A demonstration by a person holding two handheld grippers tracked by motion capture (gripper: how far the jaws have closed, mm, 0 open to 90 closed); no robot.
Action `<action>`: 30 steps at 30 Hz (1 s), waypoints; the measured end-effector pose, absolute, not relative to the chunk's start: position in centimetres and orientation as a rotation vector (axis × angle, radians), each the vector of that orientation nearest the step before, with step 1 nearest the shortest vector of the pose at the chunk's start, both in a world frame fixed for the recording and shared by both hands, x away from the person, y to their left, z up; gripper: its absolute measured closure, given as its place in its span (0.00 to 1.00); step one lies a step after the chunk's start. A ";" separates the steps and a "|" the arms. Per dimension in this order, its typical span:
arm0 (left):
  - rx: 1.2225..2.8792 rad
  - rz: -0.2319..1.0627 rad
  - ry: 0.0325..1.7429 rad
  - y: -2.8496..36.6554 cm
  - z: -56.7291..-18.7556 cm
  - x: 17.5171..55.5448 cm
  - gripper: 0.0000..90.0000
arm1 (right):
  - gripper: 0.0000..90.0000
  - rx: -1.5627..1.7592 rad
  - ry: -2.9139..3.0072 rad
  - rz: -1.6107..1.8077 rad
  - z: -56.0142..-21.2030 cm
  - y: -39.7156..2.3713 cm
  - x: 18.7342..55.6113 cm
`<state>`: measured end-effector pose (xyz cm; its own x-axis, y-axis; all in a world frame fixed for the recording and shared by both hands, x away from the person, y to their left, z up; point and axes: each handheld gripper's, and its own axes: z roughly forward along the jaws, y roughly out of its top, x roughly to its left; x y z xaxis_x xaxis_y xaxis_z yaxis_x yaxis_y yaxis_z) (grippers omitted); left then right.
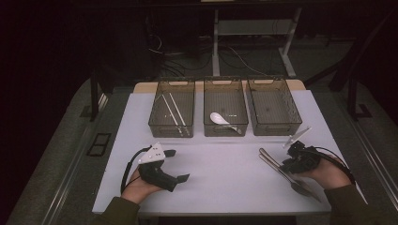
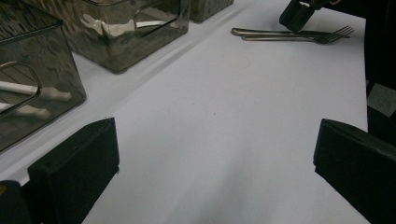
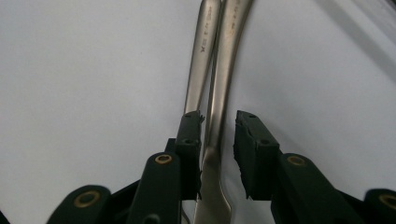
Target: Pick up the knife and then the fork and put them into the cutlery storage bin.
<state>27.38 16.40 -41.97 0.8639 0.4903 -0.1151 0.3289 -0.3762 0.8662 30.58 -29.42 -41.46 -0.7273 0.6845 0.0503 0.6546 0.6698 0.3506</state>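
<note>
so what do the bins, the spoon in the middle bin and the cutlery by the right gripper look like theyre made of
Bins: probably smoky clear plastic; contents show through the ribbed walls.
Spoon: glossy white, ceramic or plastic, can't tell which.
Cutlery: brushed metal, likely stainless steel; dull grey sheen and stamped lettering on one handle.

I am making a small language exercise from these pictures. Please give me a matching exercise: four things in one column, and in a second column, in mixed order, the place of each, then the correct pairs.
Things
1. chopsticks
2. white spoon
3. metal cutlery
4. left hand-held gripper

Places
A. in the middle bin
B. on the table, at the right hand-held gripper
C. in the left bin
D. above bare table, jaws wide apart

Pairs: 1-C, 2-A, 3-B, 4-D
</note>
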 end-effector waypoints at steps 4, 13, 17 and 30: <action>2.000 0.196 0.598 16.4 -42.0 27.4 0.00 | 0.80 1.121 2.800 0.479 -41.7 -29.1 30.7; 2.001 0.196 0.595 16.4 -42.0 27.4 0.00 | 0.82 1.132 2.837 0.418 -42.1 -28.5 31.6; 1.999 0.194 0.598 16.4 -42.0 27.4 0.00 | 0.83 1.155 2.851 0.376 -42.1 -28.2 31.9; 2.005 0.190 0.594 16.3 -42.1 27.5 0.00 | 0.86 1.156 2.860 0.282 -42.1 -27.5 32.3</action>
<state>27.46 16.27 -42.08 0.8671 0.4848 -0.1144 0.3286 -0.3840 0.8629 32.31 -27.48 -42.12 -0.7204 0.6931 0.0272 0.6850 0.7048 0.1844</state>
